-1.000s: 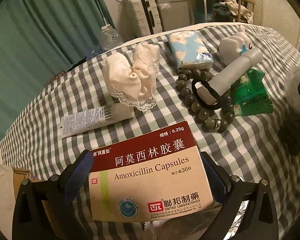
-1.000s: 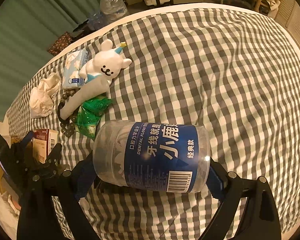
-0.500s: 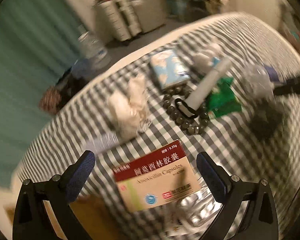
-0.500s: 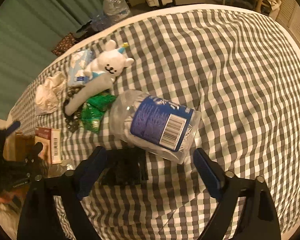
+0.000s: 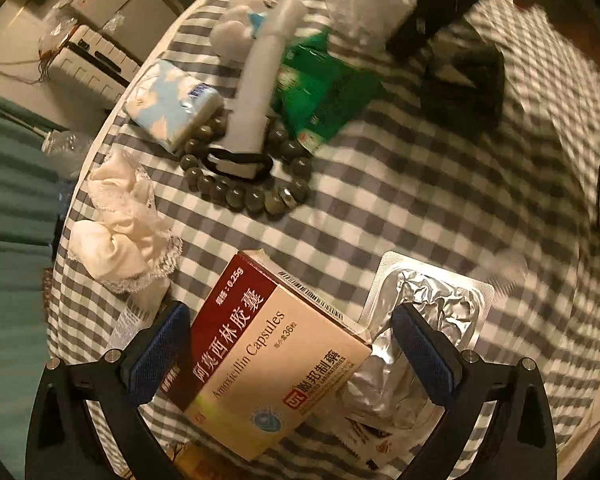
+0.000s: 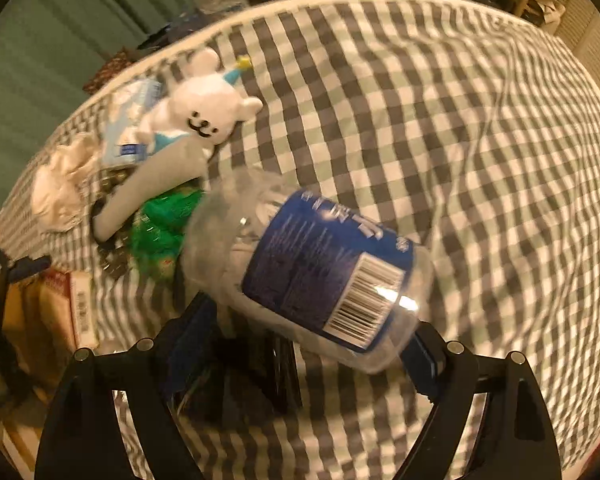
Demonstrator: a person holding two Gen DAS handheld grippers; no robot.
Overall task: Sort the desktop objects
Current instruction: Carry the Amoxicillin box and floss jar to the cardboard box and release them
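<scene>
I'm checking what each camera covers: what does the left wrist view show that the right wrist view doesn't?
Left wrist only: a silver foil blister pack beside the amoxicillin box, and the full ring of dark beads.

Right wrist only: the plush toy's face and the dental floss jar's blue label and barcode, plus the bare far stretch of checked cloth.

Both: the plush toy, green packets, tissue pack, lace scrunchie, the box and the jar.

amoxicillin box (image 5: 276, 356): red-and-cream carton, flat, skewed, partly over foil blister pack (image 5: 424, 312) | dental floss jar (image 6: 312, 276): clear plastic, blue label, on its side, tilted, on checked cloth
</scene>
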